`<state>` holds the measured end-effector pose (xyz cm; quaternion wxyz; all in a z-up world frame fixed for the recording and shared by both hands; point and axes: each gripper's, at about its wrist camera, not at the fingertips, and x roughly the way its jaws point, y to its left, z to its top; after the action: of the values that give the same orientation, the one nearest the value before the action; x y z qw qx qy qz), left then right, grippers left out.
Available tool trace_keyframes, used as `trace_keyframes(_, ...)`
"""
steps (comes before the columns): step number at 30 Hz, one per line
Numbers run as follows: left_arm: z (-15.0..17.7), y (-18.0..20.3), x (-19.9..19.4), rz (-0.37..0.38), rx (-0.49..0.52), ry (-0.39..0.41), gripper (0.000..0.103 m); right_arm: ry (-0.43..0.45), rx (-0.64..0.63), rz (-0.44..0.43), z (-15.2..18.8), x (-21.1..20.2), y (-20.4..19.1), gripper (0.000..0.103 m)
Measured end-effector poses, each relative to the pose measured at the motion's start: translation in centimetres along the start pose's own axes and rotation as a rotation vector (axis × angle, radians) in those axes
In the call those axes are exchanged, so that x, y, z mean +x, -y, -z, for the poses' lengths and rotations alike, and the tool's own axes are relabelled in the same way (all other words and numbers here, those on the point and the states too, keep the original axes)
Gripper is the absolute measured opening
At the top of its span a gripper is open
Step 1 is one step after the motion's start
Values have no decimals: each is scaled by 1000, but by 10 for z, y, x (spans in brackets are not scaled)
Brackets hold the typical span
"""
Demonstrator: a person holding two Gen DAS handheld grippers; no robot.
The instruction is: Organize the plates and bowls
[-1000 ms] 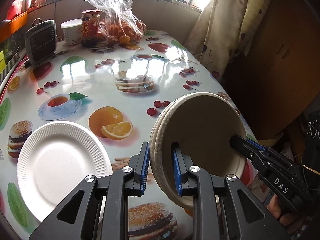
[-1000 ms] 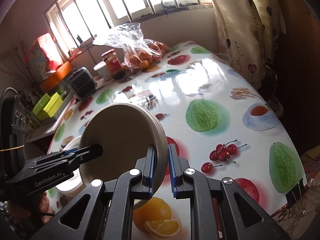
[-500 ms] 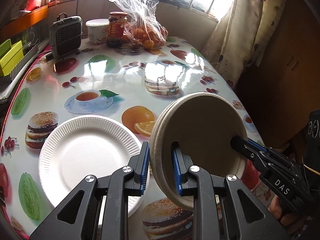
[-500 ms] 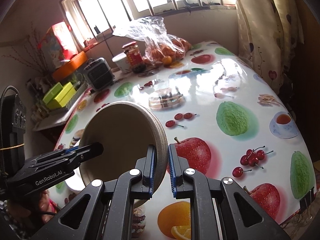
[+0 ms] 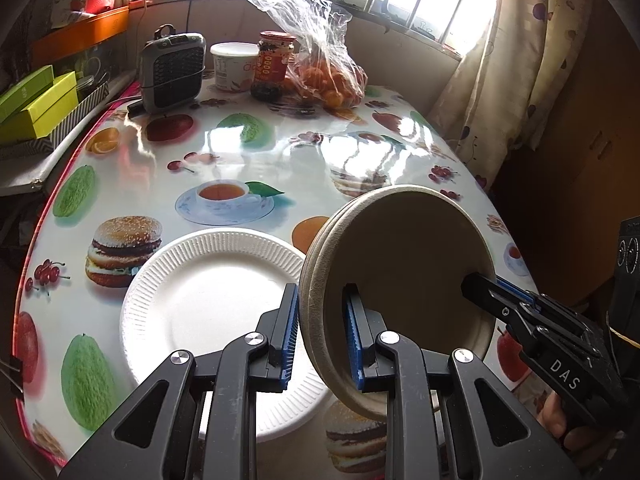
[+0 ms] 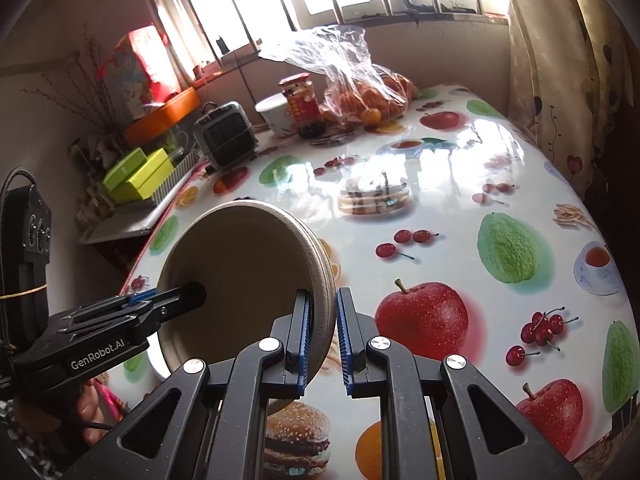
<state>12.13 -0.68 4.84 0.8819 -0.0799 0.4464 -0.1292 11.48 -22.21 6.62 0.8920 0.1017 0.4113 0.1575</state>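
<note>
A stack of brown paper bowls [image 5: 404,264] is held on edge in the air above the table, its hollow facing right. My left gripper [image 5: 322,338] is shut on its near rim. My right gripper [image 6: 322,336] straddles the opposite rim of the same stack [image 6: 240,280]; its left pad touches the rim and a small gap shows at its right pad. A white paper plate [image 5: 208,300] lies flat on the table, just left of and below the bowls.
The table [image 5: 240,148] has a glossy fruit-print cloth. At its far end stand a small grey heater [image 5: 173,72], a white tub [image 5: 234,66], a jar [image 5: 276,66] and a bag of oranges [image 5: 328,76]. Green boxes [image 5: 36,104] sit left; a curtain [image 5: 500,80] hangs right.
Both grippers have carried the bowl stack leftward over the table toward the white plate; the plate now lies directly under the left gripper. The grip looks unchanged.
</note>
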Motion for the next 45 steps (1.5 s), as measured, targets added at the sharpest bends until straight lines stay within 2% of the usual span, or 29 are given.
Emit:
trace_keyframes(27, 12, -76, -21, -115, -129, 25, 23, -86, -113, -111, -5, 48, -72, 13)
trace_keyframes(45, 13, -93, -11, -128, -159, -5, 23, -144, -113, -117, -5, 73, -81, 13)
